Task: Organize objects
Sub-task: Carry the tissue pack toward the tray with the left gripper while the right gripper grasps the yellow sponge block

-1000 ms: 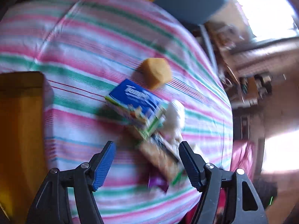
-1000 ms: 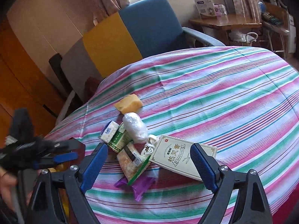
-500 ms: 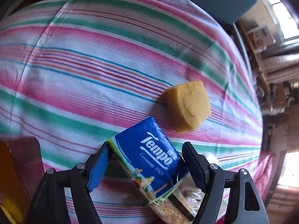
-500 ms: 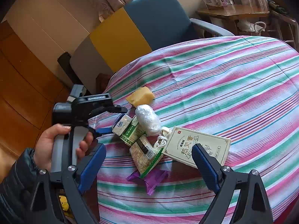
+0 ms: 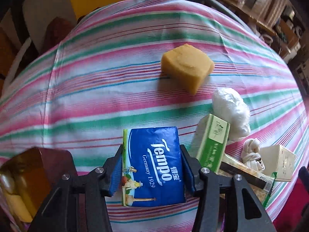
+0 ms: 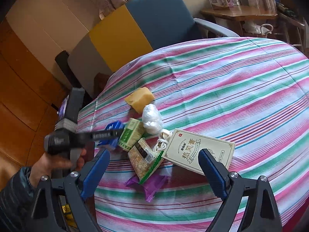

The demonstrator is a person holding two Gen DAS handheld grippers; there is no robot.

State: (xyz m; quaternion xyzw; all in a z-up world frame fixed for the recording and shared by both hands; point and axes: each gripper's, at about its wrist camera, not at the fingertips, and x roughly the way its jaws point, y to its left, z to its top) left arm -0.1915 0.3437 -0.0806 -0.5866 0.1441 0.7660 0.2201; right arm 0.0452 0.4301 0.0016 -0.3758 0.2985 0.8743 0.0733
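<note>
A blue Tempo tissue pack lies on the striped tablecloth at the near left of a small pile. My left gripper points steeply down over it. Its jaws are closing, and the blue pads touch both long sides of the pack. In the right wrist view a hand holds that left gripper at the pile's left end. My right gripper hangs open above the pile with nothing between its fingers.
The pile also holds a yellow sponge, a white plastic wad, a green box, a coiled white cable, a cream box, a snack packet and a purple wrapper. An amber container stands off the table's left edge.
The left gripper swung in over the tissue pack, tipped downward and rolled square to it, then narrowed until its pads met the pack's sides. The right gripper stayed put.
</note>
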